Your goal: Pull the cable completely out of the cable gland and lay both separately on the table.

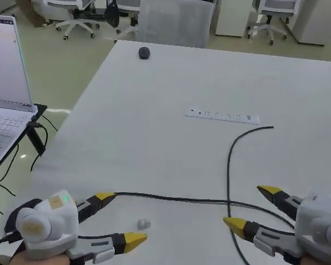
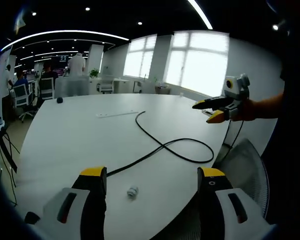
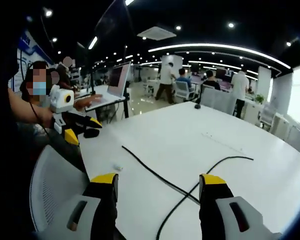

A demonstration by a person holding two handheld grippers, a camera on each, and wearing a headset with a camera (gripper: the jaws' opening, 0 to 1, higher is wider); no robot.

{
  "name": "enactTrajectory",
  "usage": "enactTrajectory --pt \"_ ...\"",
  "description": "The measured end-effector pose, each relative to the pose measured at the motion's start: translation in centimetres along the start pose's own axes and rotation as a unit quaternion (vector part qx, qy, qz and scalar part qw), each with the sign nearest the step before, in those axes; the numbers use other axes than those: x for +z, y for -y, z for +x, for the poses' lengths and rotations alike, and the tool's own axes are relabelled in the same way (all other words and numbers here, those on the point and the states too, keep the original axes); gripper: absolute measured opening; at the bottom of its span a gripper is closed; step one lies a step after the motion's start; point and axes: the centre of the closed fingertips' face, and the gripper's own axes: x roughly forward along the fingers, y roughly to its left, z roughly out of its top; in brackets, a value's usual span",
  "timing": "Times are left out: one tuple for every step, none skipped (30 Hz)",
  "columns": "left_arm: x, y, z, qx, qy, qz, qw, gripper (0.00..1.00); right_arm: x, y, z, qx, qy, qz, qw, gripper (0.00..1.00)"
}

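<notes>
Left gripper (image 1: 120,217) is held low over the near edge of the table (image 1: 154,110), jaws spread wide and holding nothing. Right gripper (image 1: 251,207) hovers level opposite it, jaws likewise spread and empty, yellow tips angled inward. The cable gland (image 1: 143,223), a small pale rounded fitting, lies on the matte white tabletop between the left jaw tips, touching neither. The cable (image 1: 176,199), thin, black and smooth, lies apart from it, running across to the right gripper and looping away toward a white power strip (image 1: 223,116).
</notes>
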Motion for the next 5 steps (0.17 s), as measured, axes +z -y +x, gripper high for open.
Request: enactTrajectory --pt "0.0 0.1 -0.1 -0.001 0.001 0.0 1.0 0.76 -0.6 -0.1 -0.3 0.0 -0.005 0.0 1.0 0.66" --pt "0.1 0.2 -0.1 -0.001 0.0 0.0 1.0 0.77 -1.1 -0.2 -0.5 0.001 -0.01 0.007 0.9999 0.65" --pt "0.1 0.3 -0.2 0.0 -0.003 0.0 1.0 0.79 -1.7 -0.5 -0.9 0.001 -0.011 0.021 0.9997 0.66" --pt "0.1 0.3 -0.3 0.0 -0.001 0.0 1.0 0.81 -1.9 -0.6 -1.2 0.0 -0.009 0.023 0.9997 0.68" --pt "0.3 0.3 -0.4 0.002 0.005 -0.001 1.0 0.82 -2.4 -0.6 -1.5 -0.001 -0.008 0.023 0.9997 0.69"
